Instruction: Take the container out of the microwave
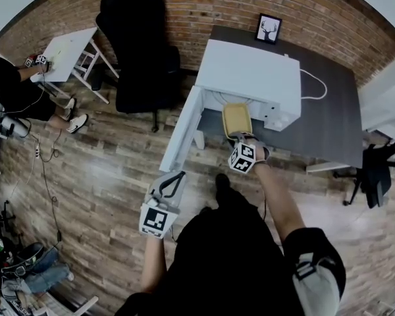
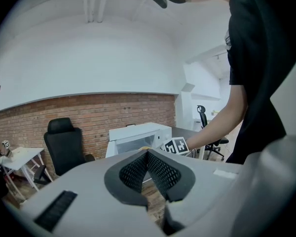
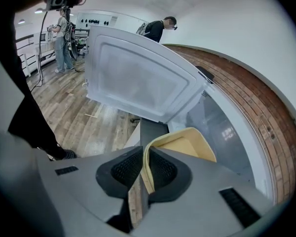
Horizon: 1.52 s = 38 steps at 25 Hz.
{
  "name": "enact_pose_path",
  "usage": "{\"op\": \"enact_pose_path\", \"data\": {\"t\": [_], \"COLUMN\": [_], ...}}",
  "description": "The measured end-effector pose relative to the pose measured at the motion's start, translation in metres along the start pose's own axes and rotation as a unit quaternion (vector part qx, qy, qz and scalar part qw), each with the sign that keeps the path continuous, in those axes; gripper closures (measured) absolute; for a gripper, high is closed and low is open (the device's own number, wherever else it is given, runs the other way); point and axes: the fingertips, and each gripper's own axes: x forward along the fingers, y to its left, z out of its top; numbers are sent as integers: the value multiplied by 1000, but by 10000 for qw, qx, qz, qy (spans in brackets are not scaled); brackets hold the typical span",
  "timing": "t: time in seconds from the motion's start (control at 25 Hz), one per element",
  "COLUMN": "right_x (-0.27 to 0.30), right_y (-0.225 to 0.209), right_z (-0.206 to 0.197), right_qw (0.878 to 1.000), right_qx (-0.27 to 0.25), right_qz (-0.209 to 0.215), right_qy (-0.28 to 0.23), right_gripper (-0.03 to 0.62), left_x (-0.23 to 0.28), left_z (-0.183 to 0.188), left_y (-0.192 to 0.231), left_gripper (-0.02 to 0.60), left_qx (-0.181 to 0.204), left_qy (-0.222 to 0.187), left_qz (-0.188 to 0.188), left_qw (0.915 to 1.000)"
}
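Right arm reaches forward, right gripper [image 1: 239, 139] tilted down, jaws pinching the yellow container's [image 1: 237, 118] rim at the microwave's [image 1: 250, 78] mouth on the bench [image 1: 329, 124]. Left gripper [image 1: 176, 178] hangs beside the open door [image 1: 182, 133], jaws pressed together, empty. Only the right gripper view shows that pinch.

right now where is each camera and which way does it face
head view: on the person's head, steeply down onto white microwave; forearms show
left gripper view: on left gripper, toward the microwave; shut jaws show
right gripper view: on right gripper, into the microwave; jaws grip pale yellow rectangular container
shared: all show the microwave
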Motion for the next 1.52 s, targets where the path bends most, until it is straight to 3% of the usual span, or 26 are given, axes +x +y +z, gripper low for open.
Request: {"op": "enact_pose_path", "data": {"t": [0.52, 1.04, 1.52], "right_x": [-36, -56, -61], "right_y": [63, 115, 131], "right_z": [12, 32, 27], "right_qw": [9994, 9984, 9977], "right_qx": [315, 537, 588], "right_qz": [-88, -168, -281], "right_qy": [88, 38, 163], "right_gripper": [556, 563, 565], "left_x": [-44, -86, -93], "left_z": [-13, -28, -34], "left_y": [-30, -45, -48], "left_gripper": [580, 580, 580], "left_qx": [172, 237, 254], "left_qy": [-7, -59, -111], "left_qz": [-482, -686, -817], "left_qw": [9987, 9973, 9963]}}
